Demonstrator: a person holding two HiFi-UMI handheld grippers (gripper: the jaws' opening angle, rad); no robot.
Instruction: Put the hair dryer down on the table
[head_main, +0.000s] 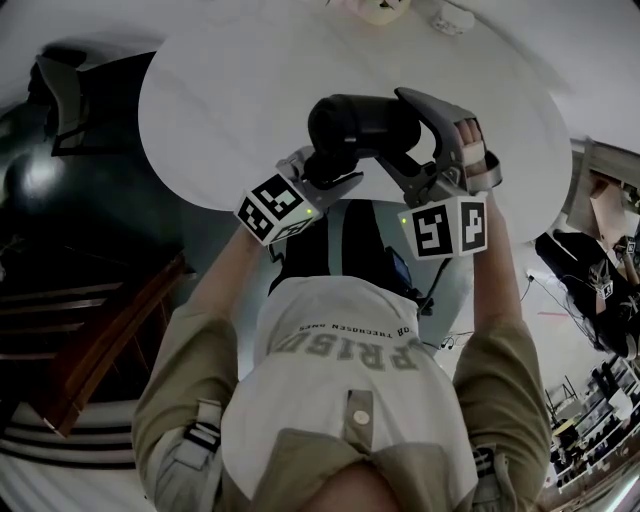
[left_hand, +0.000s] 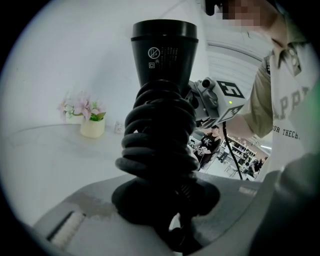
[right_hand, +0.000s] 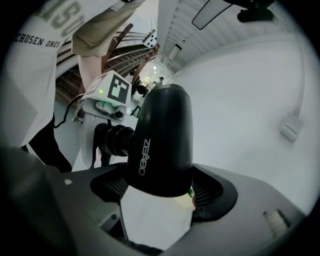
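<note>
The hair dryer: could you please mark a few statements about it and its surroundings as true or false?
1. Both the left claw and the right claw grip the hair dryer. True.
2. The hair dryer already lies flat on the tabletop. False: it is held up in the air, off the table.
3. Its cord is coiled around the handle. True.
4. The right claw grips the coiled cord. False: it closes on the barrel; the left claw holds the cord-wrapped handle.
5. Nothing stands on the table. False: a pot of flowers stands there.
</note>
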